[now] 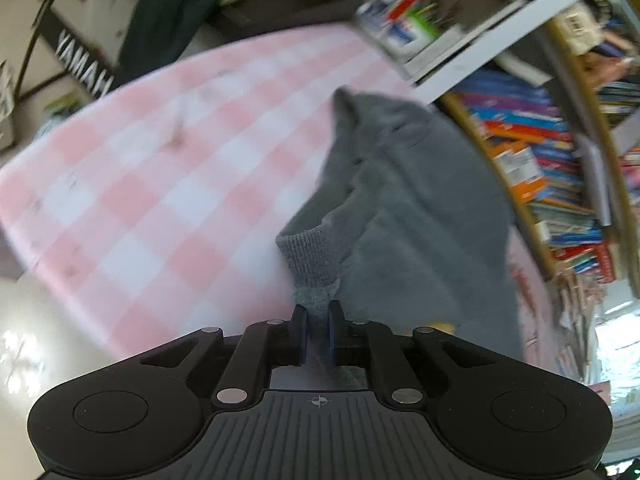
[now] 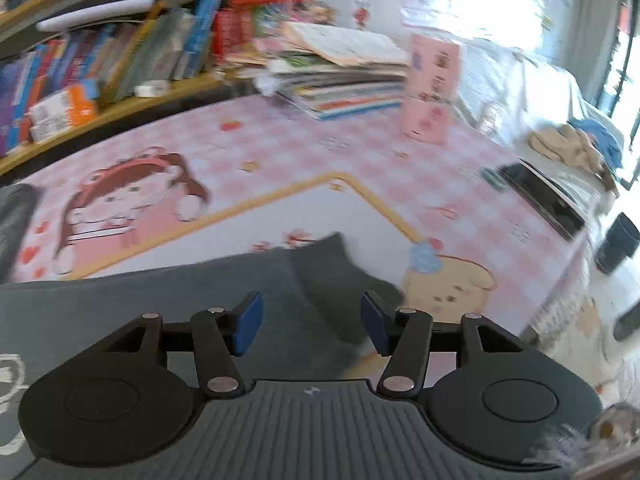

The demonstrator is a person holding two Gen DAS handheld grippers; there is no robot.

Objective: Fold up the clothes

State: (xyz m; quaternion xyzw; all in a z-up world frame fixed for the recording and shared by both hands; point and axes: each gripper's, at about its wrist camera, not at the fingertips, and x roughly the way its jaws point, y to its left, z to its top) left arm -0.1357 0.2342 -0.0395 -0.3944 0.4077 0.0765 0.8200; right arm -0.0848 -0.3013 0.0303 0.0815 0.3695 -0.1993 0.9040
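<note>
Two grippers, both mine: my left gripper (image 1: 318,312) has its fingers pinched on the ribbed cuff (image 1: 310,258) of the grey sweatshirt (image 1: 420,216), which trails across the pink checked tabletop (image 1: 160,168). My right gripper (image 2: 312,320) hovers over the cloth, fingers spread wide, holding nothing.

My left wrist cam sits right behind the left black two-finger gripper (image 1: 317,322), tilted down, v. close to the grey knit sweatshirt (image 1: 420,216), facing over the pink-and-white checked tablecloth (image 1: 160,168) twd the wooden bookshelf w/ coloured books (image 1: 540,152). My right wrist cam looks fwd along the right black two-finger gripper (image 2: 312,322), low over the same sweatshirt (image 2: 168,292) & cloth (image 2: 460,196). Both views share the sweatshirt, cloth & bookshelf (image 2: 104,64).
</note>
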